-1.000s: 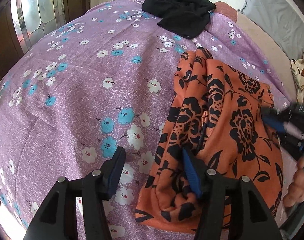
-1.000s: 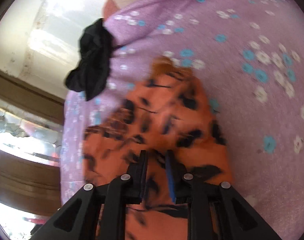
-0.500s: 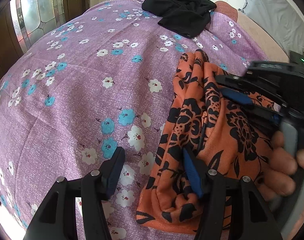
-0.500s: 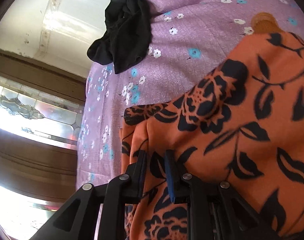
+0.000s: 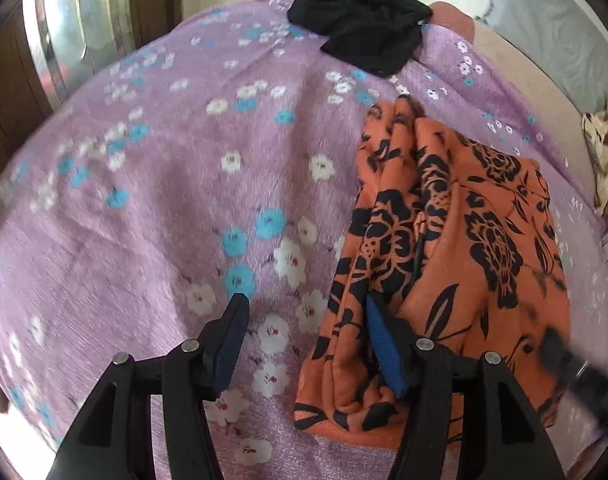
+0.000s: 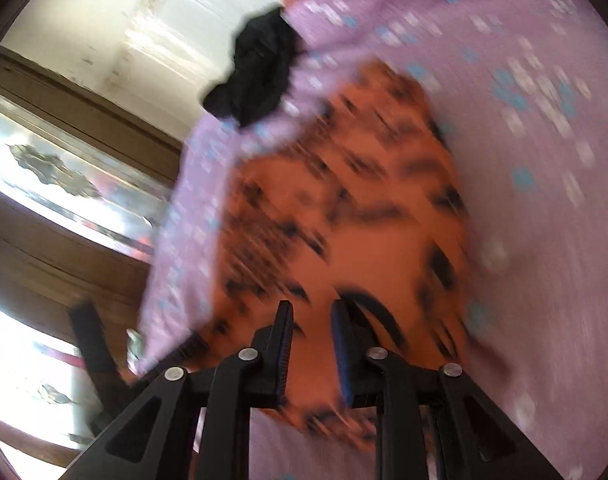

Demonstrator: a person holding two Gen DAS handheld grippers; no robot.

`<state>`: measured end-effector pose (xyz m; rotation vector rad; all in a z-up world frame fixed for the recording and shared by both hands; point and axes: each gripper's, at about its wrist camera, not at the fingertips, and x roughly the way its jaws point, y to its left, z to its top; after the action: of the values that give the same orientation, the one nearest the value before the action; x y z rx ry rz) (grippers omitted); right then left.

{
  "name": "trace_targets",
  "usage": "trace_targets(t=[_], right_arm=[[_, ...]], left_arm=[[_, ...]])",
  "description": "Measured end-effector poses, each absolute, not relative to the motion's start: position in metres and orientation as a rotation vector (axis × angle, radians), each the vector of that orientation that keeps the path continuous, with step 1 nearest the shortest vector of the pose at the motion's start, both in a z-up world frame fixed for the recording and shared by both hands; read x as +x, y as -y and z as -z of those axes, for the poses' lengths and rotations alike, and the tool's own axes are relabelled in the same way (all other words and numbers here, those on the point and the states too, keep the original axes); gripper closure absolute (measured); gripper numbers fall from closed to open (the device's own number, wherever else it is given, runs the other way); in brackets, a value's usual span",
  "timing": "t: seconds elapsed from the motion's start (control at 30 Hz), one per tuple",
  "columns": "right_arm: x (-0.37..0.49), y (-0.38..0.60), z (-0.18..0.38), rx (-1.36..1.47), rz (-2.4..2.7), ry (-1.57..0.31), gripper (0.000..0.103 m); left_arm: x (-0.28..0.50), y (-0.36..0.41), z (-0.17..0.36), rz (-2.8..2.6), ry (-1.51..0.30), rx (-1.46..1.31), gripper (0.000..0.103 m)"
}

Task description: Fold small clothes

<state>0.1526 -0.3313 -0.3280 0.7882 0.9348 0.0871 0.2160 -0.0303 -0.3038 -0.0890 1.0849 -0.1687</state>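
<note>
We look down on a bed covered by a purple sheet (image 5: 152, 200) printed with white and blue flowers. An orange cloth (image 5: 464, 240) with a black flower pattern lies bunched and partly folded toward the right edge of the sheet, its long folds running from the near edge toward the far one. A black garment (image 5: 364, 28) sits crumpled at the far edge of the sheet, well apart from the orange cloth.

Our left gripper (image 5: 304, 344) hangs over the near part of the sheet with its jaws spread. Its left finger is over bare sheet, while its right finger (image 5: 380, 344) rests against a fold at the left margin of the orange cloth. Nothing is pinched between them; flowered sheet shows through the gap.

Our right gripper (image 6: 312, 344) points down at the orange cloth (image 6: 344, 208) from its near end. The right wrist view is heavily smeared, but we can see its jaws drawn narrow with a slim gap left between the blue pads, and only cloth behind that gap. We cannot tell whether any fabric is caught there. In the left wrist view a dark blur at the lower right edge seems to be that gripper, beside the cloth's right margin.

Past the far left of the bed we see brown wood panelling and patterned glass (image 6: 44, 160).
</note>
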Motion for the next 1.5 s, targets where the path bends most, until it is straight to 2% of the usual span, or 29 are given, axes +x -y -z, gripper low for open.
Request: trace_targets(t=[0.07,0.37,1.0,1.5], right_arm=[[0.139,0.331,0.339,0.795,-0.114,-0.881,0.084],[0.112,0.296,0.334,0.490,-0.052,-0.811,0.085],[0.091,0.312,0.349,0.607,-0.154,-0.780,0.085],[0.091,0.317,0.351,0.677,-0.178,-0.775,0.086]], left_arm=[[0.214,0.032,0.304,0.168,-1.074,-0.066,0.041],[0.202,0.036,0.305,0.151,-1.031,0.010,0.040],[0.200,0.046,0.306,0.081,-0.972,0.095,0.031],[0.198,0.047,0.305,0.064,-0.948,0.118,0.030]])
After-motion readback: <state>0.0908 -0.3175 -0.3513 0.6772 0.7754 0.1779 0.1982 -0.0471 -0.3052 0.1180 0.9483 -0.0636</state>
